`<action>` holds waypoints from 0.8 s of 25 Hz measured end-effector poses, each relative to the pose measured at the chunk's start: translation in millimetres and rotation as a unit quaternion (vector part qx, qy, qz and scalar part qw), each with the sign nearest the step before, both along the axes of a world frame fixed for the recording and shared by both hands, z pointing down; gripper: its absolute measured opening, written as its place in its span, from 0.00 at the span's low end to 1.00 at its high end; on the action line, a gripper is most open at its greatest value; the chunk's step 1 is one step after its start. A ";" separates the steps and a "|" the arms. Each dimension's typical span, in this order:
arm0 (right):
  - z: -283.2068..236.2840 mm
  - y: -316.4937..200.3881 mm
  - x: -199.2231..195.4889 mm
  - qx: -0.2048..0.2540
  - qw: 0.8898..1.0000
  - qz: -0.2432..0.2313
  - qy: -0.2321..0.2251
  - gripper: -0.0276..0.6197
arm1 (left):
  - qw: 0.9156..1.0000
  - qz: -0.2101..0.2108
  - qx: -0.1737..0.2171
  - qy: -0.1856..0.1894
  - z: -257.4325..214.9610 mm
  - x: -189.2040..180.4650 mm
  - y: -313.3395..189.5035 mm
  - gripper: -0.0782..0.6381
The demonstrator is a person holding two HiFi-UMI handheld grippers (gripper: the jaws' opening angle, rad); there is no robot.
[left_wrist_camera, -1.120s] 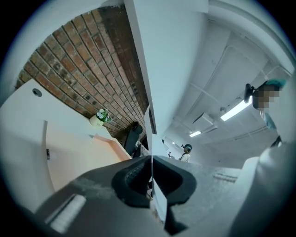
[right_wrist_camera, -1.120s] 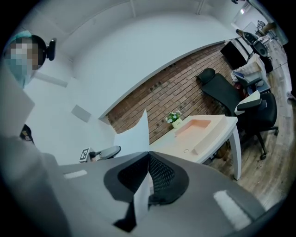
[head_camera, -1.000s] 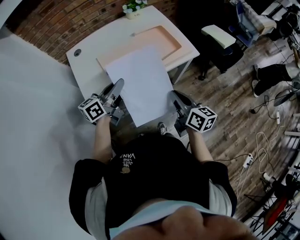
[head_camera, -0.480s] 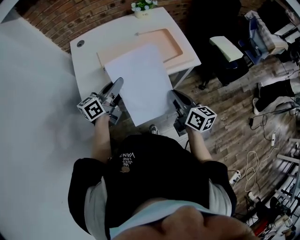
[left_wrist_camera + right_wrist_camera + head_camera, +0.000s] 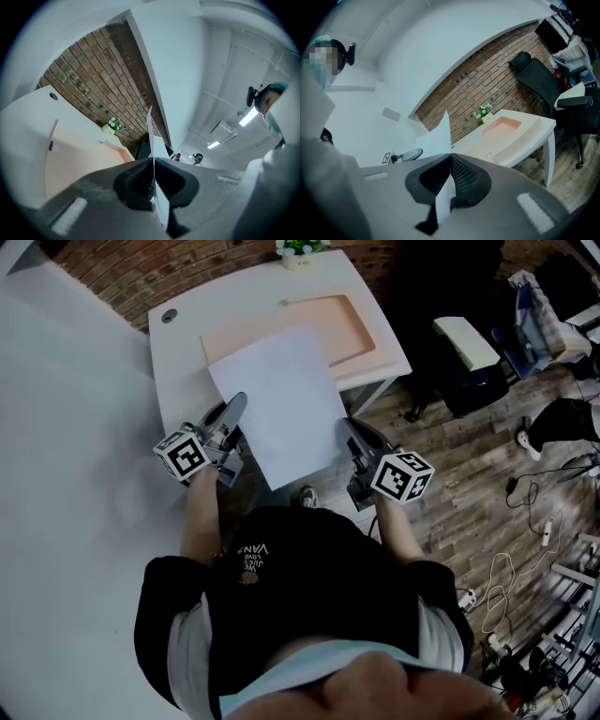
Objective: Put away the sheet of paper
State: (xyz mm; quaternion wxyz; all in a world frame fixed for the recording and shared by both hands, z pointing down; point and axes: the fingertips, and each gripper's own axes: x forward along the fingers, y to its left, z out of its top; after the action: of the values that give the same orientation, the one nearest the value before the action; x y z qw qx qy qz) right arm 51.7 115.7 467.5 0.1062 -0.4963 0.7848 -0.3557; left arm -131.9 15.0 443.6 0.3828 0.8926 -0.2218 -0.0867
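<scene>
A white sheet of paper hangs flat in the air over the near edge of a white table, held by both side edges. My left gripper is shut on the left edge. My right gripper is shut on the right edge. In the left gripper view the paper shows edge-on, pinched where the left gripper closes. The right gripper view shows the paper rising from the closed right gripper. A shallow peach tray lies on the table, partly hidden under the sheet's far end.
A small potted plant stands at the table's far edge against a brick wall. A stool with a pale cushion stands right of the table. Cables trail over the wooden floor at the right. A white wall fills the left.
The table and tray have drifted slightly to the right in the head view. Both grippers keep the same hold on the sheet.
</scene>
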 end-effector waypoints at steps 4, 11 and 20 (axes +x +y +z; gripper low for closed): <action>-2.3 -5.4 0.3 -0.001 1.000 0.006 0.000 0.04 | 1.000 0.001 -0.007 0.005 -0.6 0.6 -6.1 0.10; -1.5 -49.2 4.7 -0.003 0.999 0.042 0.010 0.04 | 0.999 0.038 -0.004 0.011 10.0 10.7 -64.1 0.10; -0.5 -98.4 -1.8 -0.001 0.997 0.080 0.011 0.04 | 0.997 0.070 -0.002 0.012 10.5 12.6 -124.1 0.10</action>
State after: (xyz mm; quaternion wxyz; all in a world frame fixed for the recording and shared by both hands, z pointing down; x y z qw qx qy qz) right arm 50.0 17.3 467.0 0.1255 -0.5614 0.7434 -0.3412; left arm -119.3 -109.1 454.1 0.3924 0.9041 -0.1541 -0.0701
